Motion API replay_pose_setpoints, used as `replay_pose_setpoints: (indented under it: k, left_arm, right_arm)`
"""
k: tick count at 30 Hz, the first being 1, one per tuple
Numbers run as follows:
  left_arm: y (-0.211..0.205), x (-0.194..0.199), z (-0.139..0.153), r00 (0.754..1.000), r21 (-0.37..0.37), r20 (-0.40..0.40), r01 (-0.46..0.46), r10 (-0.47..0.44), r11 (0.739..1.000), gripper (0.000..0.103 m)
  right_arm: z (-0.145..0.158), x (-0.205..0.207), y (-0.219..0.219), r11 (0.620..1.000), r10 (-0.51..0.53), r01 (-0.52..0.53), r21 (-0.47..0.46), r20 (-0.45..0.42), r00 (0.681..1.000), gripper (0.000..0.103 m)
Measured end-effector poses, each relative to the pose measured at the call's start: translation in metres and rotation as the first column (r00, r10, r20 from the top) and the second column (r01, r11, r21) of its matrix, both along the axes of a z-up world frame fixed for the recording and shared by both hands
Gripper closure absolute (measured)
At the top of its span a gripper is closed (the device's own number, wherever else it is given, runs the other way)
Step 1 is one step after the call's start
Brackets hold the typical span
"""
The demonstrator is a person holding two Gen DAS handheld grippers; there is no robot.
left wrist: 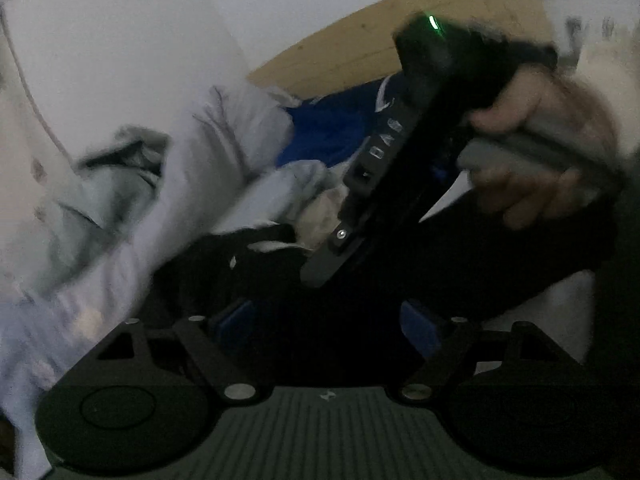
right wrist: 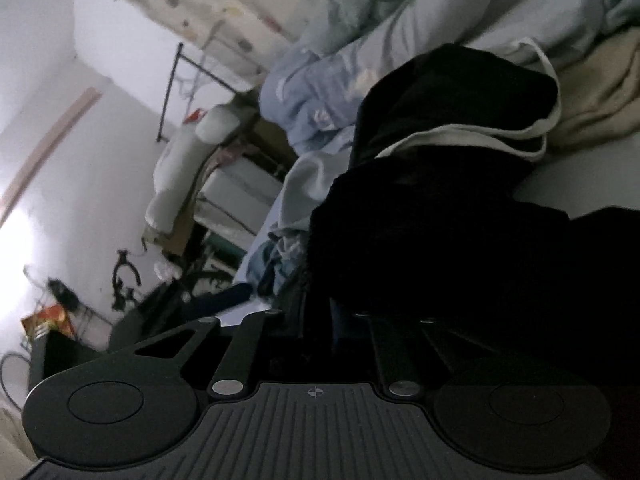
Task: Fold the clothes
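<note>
A black garment [left wrist: 460, 264] hangs between both grippers, dark and bunched. In the left wrist view my left gripper [left wrist: 324, 320] has its blue pads [left wrist: 236, 316] spread with the black cloth lying between them; whether it grips is unclear. The right gripper body [left wrist: 384, 152], held in a hand [left wrist: 532, 140], crosses the view with its tip in the black cloth. In the right wrist view the right gripper [right wrist: 336, 320] is buried in the black garment [right wrist: 440, 240], fingertips hidden. The garment has a cream-edged lining [right wrist: 480, 136].
A pile of pale blue and white clothes [left wrist: 168, 168] and a blue garment [left wrist: 332, 128] lie on the bed. A wooden headboard [left wrist: 400, 28] stands behind. In the right wrist view, light blue shirts [right wrist: 316, 96], a beige cloth [right wrist: 600, 96], a clothes rack [right wrist: 176, 88] and cluttered shelves [right wrist: 236, 200].
</note>
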State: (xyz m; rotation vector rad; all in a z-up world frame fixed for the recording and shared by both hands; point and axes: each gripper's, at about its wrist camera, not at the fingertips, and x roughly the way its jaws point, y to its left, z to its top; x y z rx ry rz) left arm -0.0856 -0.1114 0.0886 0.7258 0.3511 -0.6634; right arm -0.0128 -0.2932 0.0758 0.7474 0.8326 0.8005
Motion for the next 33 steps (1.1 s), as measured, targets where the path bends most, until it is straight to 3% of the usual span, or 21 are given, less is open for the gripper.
replay_pose_setpoints:
  k: [2,5,7,9,12,13,14,16,19,21,23,24,25,27,28,30,33]
  left_arm:
    - [-0.018,0.005,-0.012,0.996,0.076,0.074,-0.056,0.051,0.995,0.019]
    - [-0.038,0.012,-0.028,0.977,0.167,0.191,-0.124,0.091,0.978,0.030]
    - [-0.041,0.017,-0.034,0.960,0.192,0.254,-0.174,0.122,0.966,0.065]
    - [-0.035,0.023,-0.027,0.959,0.140,0.234,-0.193,0.157,0.971,0.071]
    - [-0.021,0.029,-0.013,0.962,0.045,0.184,-0.214,0.203,0.976,0.076]
    - [-0.014,0.032,-0.006,0.962,-0.001,0.152,-0.228,0.225,0.974,0.077]
    - [-0.006,0.034,0.001,0.962,-0.043,0.120,-0.241,0.244,0.970,0.079]
    - [0.013,0.037,0.019,0.962,-0.149,0.054,-0.258,0.268,0.955,0.080]
    - [0.041,0.040,0.045,0.955,-0.280,-0.031,-0.291,0.294,0.915,0.081]
    - [0.062,0.045,0.060,0.945,-0.341,-0.088,-0.326,0.316,0.882,0.081]
    - [0.082,0.051,0.071,0.930,-0.391,-0.145,-0.367,0.337,0.844,0.081]
    - [0.095,0.055,0.075,0.913,-0.425,-0.199,-0.408,0.356,0.808,0.081]
    - [0.109,0.059,0.079,0.893,-0.457,-0.253,-0.449,0.371,0.768,0.082]
    - [0.136,0.068,0.082,0.850,-0.519,-0.347,-0.527,0.397,0.673,0.082]
    - [0.143,0.070,0.080,0.839,-0.527,-0.363,-0.544,0.406,0.653,0.082]
    - [0.154,0.072,0.077,0.830,-0.533,-0.366,-0.557,0.421,0.637,0.082]
    - [0.155,0.074,0.075,0.828,-0.525,-0.370,-0.561,0.421,0.640,0.082]
  right_arm:
    - [0.003,0.004,0.005,1.000,0.000,0.000,-0.001,-0.015,1.000,0.090]
    - [0.007,0.009,0.009,1.000,0.006,-0.005,0.011,-0.033,0.999,0.090]
    - [0.012,0.011,0.009,1.000,0.008,-0.008,0.000,-0.029,1.000,0.090]
    - [0.017,0.014,0.009,1.000,0.008,-0.008,-0.013,-0.019,1.000,0.089]
    - [0.026,0.019,0.003,1.000,0.012,-0.012,-0.016,0.022,1.000,0.079]
    - [0.030,0.019,-0.003,1.000,-0.008,0.008,-0.017,0.042,0.999,0.075]
    - [0.031,0.021,-0.012,0.998,-0.046,0.048,-0.028,0.058,0.997,0.063]
    - [0.029,0.027,-0.035,0.986,-0.150,0.155,-0.066,0.075,0.986,0.041]
    - [0.018,0.041,-0.069,0.935,-0.297,0.309,-0.171,0.094,0.950,0.040]
    - [0.024,0.043,-0.079,0.889,-0.307,0.368,-0.273,0.242,0.921,0.040]
    - [0.033,0.040,-0.069,0.819,-0.188,0.382,-0.428,0.430,0.883,0.037]
    - [0.037,0.038,-0.061,0.770,-0.100,0.392,-0.504,0.511,0.854,0.037]
    - [0.039,0.036,-0.052,0.743,-0.019,0.380,-0.551,0.550,0.835,0.037]
    - [0.040,0.031,-0.031,0.724,0.124,0.320,-0.611,0.571,0.811,0.037]
    - [0.040,0.029,-0.021,0.711,0.195,0.291,-0.641,0.577,0.794,0.037]
    - [0.039,0.024,0.001,0.681,0.309,0.245,-0.690,0.575,0.758,0.037]
    - [0.031,0.019,0.034,0.691,0.339,0.205,-0.693,0.562,0.754,0.037]
